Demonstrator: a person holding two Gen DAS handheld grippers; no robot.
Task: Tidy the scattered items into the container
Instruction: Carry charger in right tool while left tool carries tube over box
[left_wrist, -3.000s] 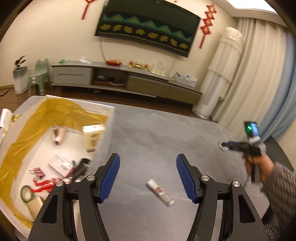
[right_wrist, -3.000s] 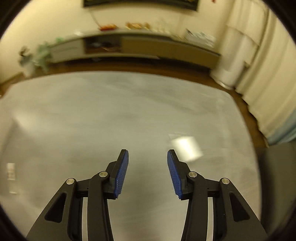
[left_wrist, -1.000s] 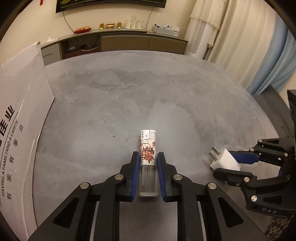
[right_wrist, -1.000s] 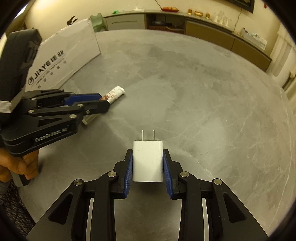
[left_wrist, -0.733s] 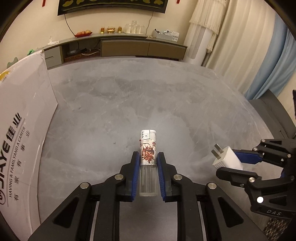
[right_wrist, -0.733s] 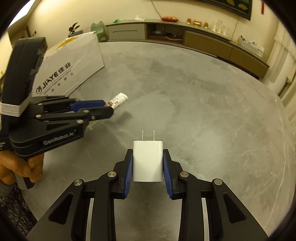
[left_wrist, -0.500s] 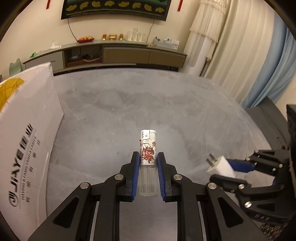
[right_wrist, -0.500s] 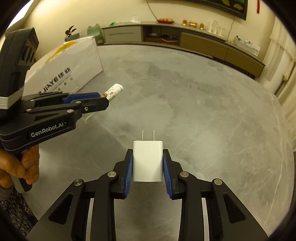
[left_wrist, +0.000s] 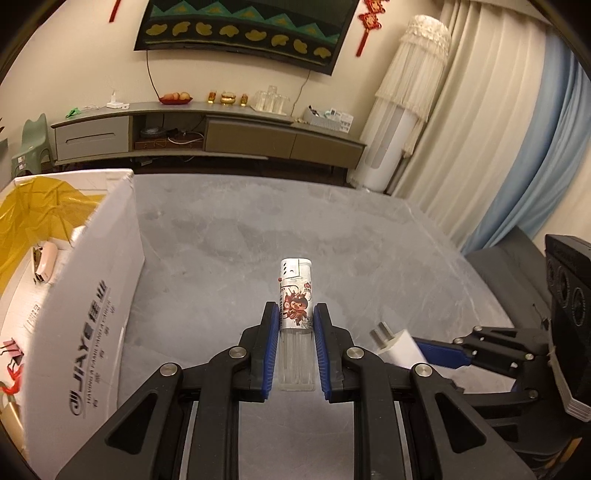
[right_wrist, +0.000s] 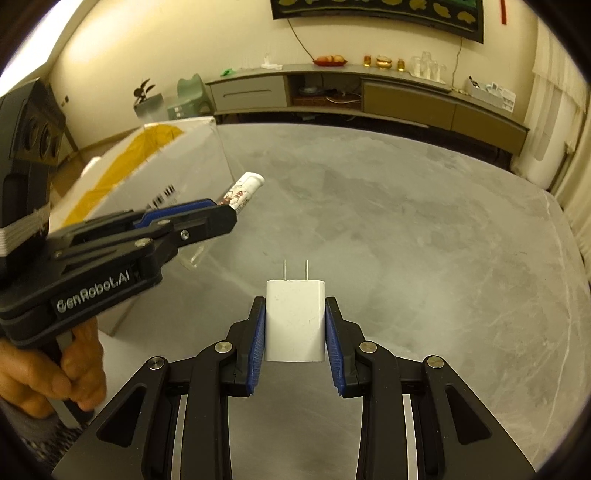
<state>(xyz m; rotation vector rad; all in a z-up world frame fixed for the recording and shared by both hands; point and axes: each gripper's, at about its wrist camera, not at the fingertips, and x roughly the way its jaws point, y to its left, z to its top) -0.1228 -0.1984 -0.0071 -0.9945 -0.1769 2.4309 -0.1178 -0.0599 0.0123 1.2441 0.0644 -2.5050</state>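
Change: Both tongs, already loaded a second ago, have risen off the desk (left_wrist: 229, 236) and swung left toward the box (left_wrist: 85, 295). The box's open top, out of sight a second ago, now shows to the left of the left tongs.
Meaning for the task: Both pick-ups look done. What seems to remain is carrying each item over the box wall and letting go.
Left tongs (left_wrist: 295, 343): Closed tight on a lighter (left_wrist: 295, 295), gripping its clear lower half. The printed top and metal cap stick out ahead of the tips.
Right tongs (right_wrist: 295, 328): Closed on a white charger plug (right_wrist: 295, 317), held by its flat sides. Its two prongs point forward, away from the tongs.
Box: White cardboard with a yellow lining, just left of the left tongs. Its printed side wall faces them. A few small items lie inside.
Pose, left: Held above the desk, level with the box rim and pointing past its near corner, not yet over the opening.
Pose, right: Just to the right of the left tongs and a little behind, angled toward the box.
Hand (right_wrist: 44, 376): Seen in the right view, wrapped around the left tongs' handle.
Desk: Grey stone surface ahead of both tongs, with no loose items visible.
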